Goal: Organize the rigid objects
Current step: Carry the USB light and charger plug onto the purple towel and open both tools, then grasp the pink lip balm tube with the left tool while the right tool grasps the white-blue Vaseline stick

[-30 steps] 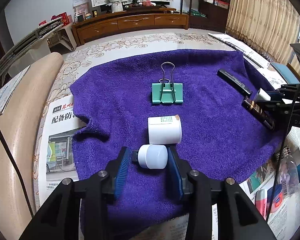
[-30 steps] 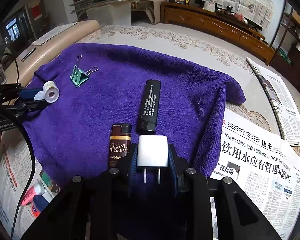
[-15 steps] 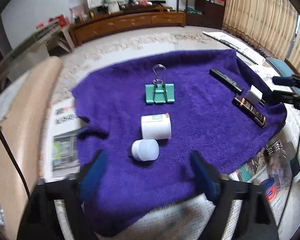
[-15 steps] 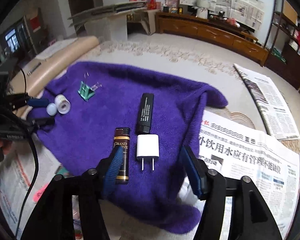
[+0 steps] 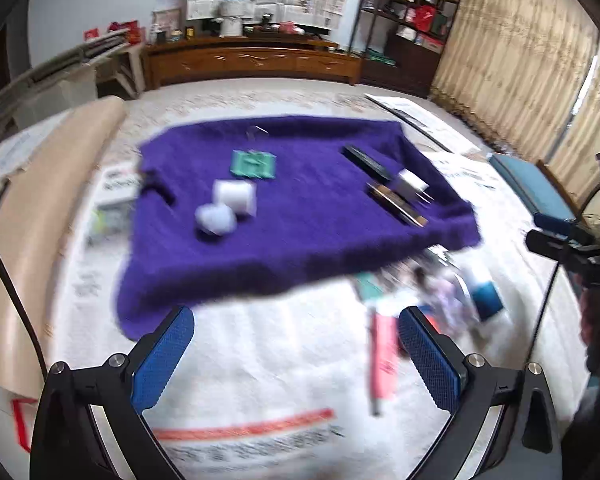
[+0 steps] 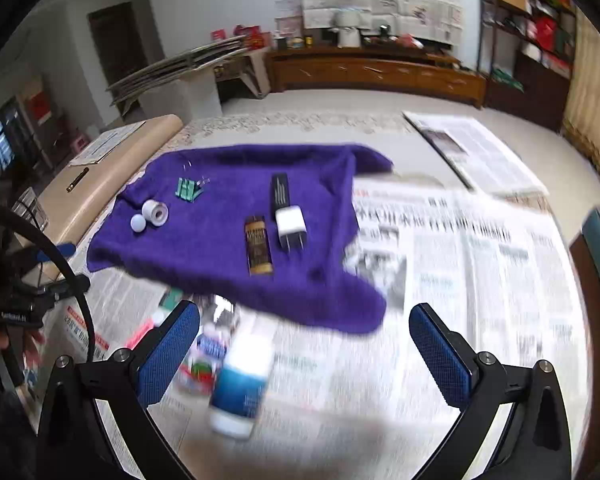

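A purple towel (image 5: 300,232) (image 6: 228,248) lies on newspaper. On it sit a green binder clip (image 5: 253,164) (image 6: 187,190), a white roll (image 5: 236,197) (image 6: 155,213), a white bulb (image 5: 215,219) (image 6: 138,223), a black bar (image 5: 366,159) (image 6: 280,193), a brown lighter (image 5: 396,204) (image 6: 259,245) and a white plug charger (image 5: 409,182) (image 6: 291,224). My left gripper (image 5: 296,360) is open and empty, pulled back over the newspaper in front of the towel. My right gripper (image 6: 304,352) is open and empty, back from the towel's near edge.
Off the towel on the newspaper lie a white-and-blue bottle (image 6: 240,388), a small plastic bottle (image 6: 204,356) and a pink tube (image 5: 382,360). A beige padded edge (image 5: 32,208) runs along the left. A wooden cabinet (image 5: 252,62) stands far behind.
Both grippers let go, opened wide and pulled back off the towel. The bulb stays by the white roll, the charger by the lighter. Both views are now motion-blurred.
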`<action>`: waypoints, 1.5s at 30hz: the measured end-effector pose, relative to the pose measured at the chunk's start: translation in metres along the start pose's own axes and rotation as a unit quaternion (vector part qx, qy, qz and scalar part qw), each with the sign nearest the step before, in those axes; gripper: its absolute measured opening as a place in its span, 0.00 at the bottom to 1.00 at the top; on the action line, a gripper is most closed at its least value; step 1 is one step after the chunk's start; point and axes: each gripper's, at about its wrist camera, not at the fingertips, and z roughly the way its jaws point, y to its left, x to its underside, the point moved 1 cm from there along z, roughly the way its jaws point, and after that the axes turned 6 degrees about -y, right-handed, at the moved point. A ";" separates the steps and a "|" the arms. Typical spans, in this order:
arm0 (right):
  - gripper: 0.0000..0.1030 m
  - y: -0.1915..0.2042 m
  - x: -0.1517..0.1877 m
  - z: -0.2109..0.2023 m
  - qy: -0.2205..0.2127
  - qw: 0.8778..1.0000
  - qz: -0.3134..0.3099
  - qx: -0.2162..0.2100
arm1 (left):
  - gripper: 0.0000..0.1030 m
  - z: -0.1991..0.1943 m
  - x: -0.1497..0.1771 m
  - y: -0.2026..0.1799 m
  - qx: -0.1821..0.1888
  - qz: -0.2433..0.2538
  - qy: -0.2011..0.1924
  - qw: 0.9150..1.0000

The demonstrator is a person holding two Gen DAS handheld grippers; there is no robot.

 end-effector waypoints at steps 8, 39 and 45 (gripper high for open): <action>1.00 -0.022 0.052 0.002 0.013 0.998 0.056 0.026 | 1.00 0.031 0.028 -0.029 0.022 0.019 0.036 0.999; 1.00 -0.020 0.073 0.009 0.023 0.998 0.048 0.020 | 0.15 0.036 0.041 -0.066 0.031 0.129 0.002 0.991; 1.00 -0.004 0.068 0.010 0.009 0.999 0.039 0.009 | 0.15 0.036 0.041 -0.067 0.029 0.130 0.003 0.991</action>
